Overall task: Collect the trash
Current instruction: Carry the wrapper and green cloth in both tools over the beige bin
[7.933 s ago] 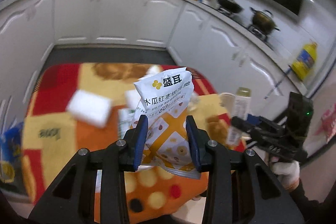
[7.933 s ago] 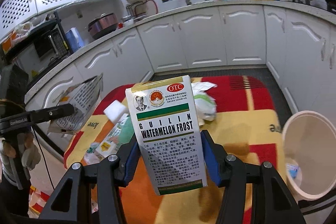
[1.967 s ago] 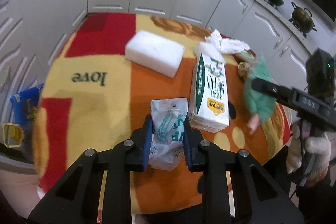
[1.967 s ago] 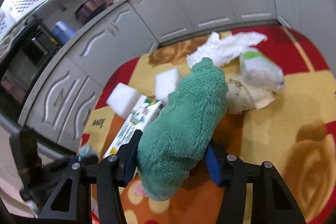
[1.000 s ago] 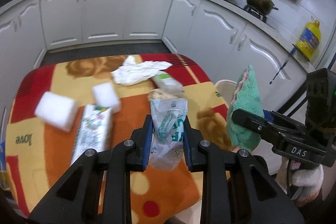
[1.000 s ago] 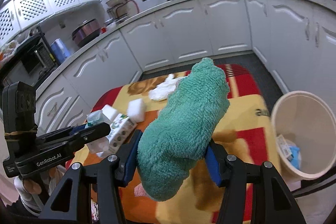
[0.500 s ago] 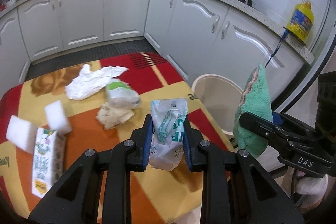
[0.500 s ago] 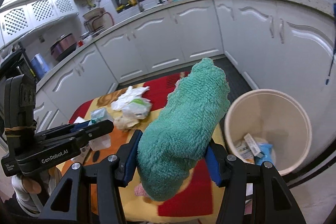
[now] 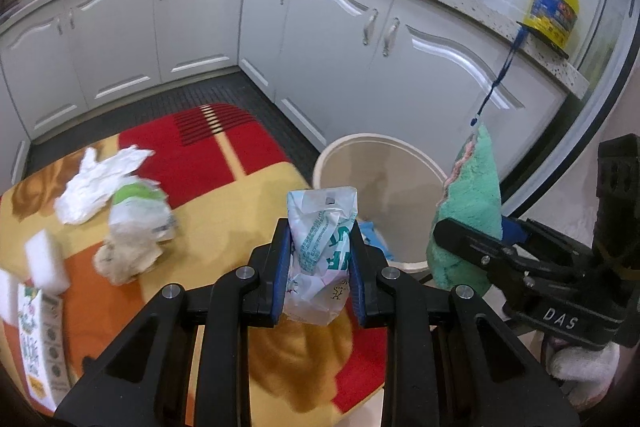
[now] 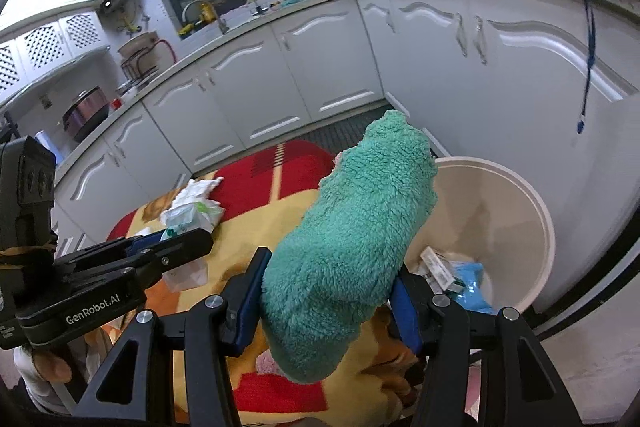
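My left gripper [image 9: 318,263] clamps a crumpled wrapper [image 9: 320,251]; right gripper [image 10: 330,291] clamps a green fleece cloth [image 10: 352,243] — apparently over the bin [image 10: 536,211]

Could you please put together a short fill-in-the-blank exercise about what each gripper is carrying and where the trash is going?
1. The left gripper is shut on a crumpled white and green ____.
2. The right gripper is shut on a fluffy cloth whose colour is ____.
3. The round cream bin stands on the floor beside the ____.
4. On the counter by the wall stands a large oil bottle coloured ____.

Missing words: wrapper; green; table; yellow
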Action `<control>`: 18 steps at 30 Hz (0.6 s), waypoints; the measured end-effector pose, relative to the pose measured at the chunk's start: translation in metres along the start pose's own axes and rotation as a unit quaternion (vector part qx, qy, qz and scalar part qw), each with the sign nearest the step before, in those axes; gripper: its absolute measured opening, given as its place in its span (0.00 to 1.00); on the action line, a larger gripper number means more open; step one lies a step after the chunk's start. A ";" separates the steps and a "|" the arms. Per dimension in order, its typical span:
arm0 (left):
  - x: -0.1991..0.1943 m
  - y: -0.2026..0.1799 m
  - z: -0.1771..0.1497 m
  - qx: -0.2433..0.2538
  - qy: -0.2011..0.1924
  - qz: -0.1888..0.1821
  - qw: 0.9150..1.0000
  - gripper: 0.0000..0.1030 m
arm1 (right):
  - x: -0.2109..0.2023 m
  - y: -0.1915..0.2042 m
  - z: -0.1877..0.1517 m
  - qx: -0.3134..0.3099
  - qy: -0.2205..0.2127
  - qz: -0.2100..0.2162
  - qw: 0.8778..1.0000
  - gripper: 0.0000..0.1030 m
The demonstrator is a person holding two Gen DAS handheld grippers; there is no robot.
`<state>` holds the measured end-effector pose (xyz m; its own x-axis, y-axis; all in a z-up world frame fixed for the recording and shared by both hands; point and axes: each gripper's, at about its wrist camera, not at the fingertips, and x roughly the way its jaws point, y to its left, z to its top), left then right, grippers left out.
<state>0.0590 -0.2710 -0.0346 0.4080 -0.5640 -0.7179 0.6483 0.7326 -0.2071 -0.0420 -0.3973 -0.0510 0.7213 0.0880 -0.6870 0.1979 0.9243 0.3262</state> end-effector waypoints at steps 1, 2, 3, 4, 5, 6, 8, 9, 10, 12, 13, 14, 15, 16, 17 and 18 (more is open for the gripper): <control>0.003 -0.002 0.002 0.001 0.001 -0.002 1.000 0.23 | 0.000 -0.003 0.000 0.002 0.000 -0.002 1.000 0.53; 0.006 -0.005 0.004 0.002 0.002 -0.004 1.000 0.23 | 0.000 -0.005 -0.001 0.004 0.000 -0.003 1.000 0.53; 0.008 -0.007 0.005 0.003 0.003 -0.006 1.000 0.23 | -0.001 -0.007 -0.001 0.006 0.000 -0.006 1.000 0.53; 0.011 -0.009 0.007 0.005 0.003 -0.007 1.000 0.23 | -0.001 -0.010 -0.001 0.008 -0.001 -0.009 1.000 0.53; 0.014 -0.012 0.009 0.006 0.004 -0.009 1.000 0.23 | -0.001 -0.013 0.000 0.008 -0.001 -0.013 1.000 0.53; 0.016 -0.014 0.010 0.007 0.005 -0.010 1.000 0.23 | -0.002 -0.015 -0.001 0.009 -0.002 -0.017 1.000 0.53; 0.022 -0.018 0.013 0.009 0.007 -0.012 1.000 0.23 | -0.002 -0.021 0.000 0.013 -0.002 -0.022 1.000 0.53; 0.025 -0.020 0.013 0.009 0.009 -0.014 1.000 0.23 | -0.002 -0.025 0.000 0.017 -0.001 -0.024 1.000 0.53; 0.028 -0.021 0.014 0.009 0.010 -0.016 1.000 0.23 | -0.002 -0.028 0.000 0.020 -0.001 -0.026 0.999 0.53; 0.034 -0.024 0.016 0.009 0.014 -0.023 1.000 0.23 | -0.003 -0.033 0.000 0.025 -0.001 -0.030 0.999 0.53; 0.038 -0.025 0.016 0.009 0.016 -0.026 1.000 0.23 | -0.002 -0.036 0.000 0.027 -0.001 -0.032 0.999 0.53; 0.041 -0.026 0.016 0.009 0.017 -0.026 0.999 0.23 | -0.002 -0.039 0.001 0.029 -0.001 -0.034 0.999 0.53; 0.043 -0.027 0.017 0.010 0.019 -0.026 0.999 0.23 | -0.001 -0.042 0.001 0.031 -0.001 -0.036 0.999 0.53; 0.046 -0.029 0.017 0.010 0.020 -0.026 0.999 0.23 | 0.000 -0.045 0.001 0.033 0.000 -0.038 0.999 0.53; 0.050 -0.030 0.018 0.009 0.022 -0.029 0.999 0.23 | 0.001 -0.047 0.001 0.035 0.001 -0.039 0.999 0.53; 0.052 -0.030 0.018 0.009 0.024 -0.030 0.999 0.23 | 0.002 -0.051 0.001 0.037 0.002 -0.042 0.998 0.53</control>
<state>0.0721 -0.3291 -0.0533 0.3368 -0.5884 -0.7351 0.6824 0.6904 -0.2400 -0.0498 -0.4442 -0.0685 0.6977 0.0139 -0.7163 0.3061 0.8982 0.3155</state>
